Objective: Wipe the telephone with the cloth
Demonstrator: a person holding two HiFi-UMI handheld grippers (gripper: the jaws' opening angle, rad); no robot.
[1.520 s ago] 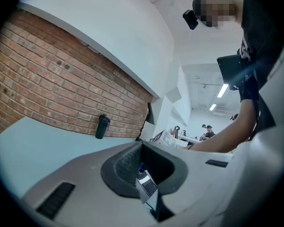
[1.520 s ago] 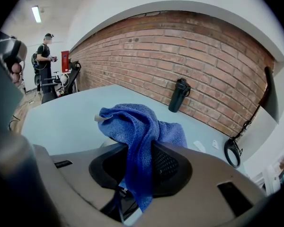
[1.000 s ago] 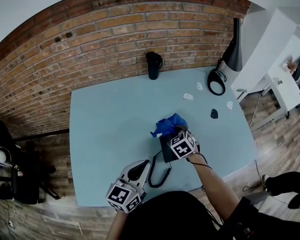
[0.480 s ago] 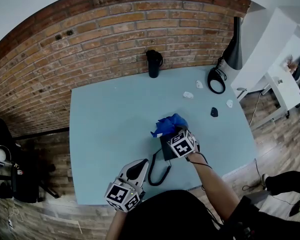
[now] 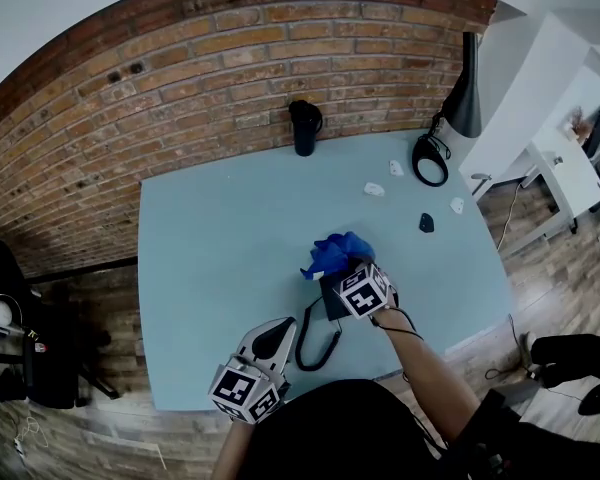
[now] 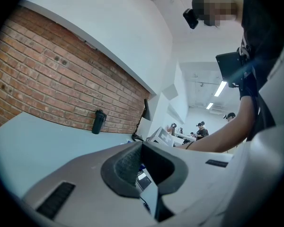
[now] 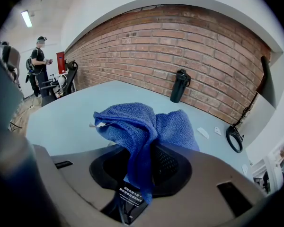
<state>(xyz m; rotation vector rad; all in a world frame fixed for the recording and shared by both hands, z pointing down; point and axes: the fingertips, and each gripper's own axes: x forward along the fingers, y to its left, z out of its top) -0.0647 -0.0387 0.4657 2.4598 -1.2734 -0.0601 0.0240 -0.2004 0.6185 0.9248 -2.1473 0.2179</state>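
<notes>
Brick wall (image 5: 180, 78) at the back, and the pale blue tabletop (image 5: 210, 258) fills the middle of our head view. Near its front edge our left tongs (image 5: 273, 340) sit off to one side, tips pressed together with nothing between them, just beside the black telephone (image 5: 330, 303). Our right tongs (image 5: 348, 268) are right over that telephone, clamped tight on the blue cloth (image 5: 332, 251). The cloth bunches up ahead of the tips, and one fold hangs down between the pads toward the telephone below. The coiled cord (image 5: 315, 346) loops out toward the left tongs. A black bottle (image 5: 304, 128) stands by the wall.
</notes>
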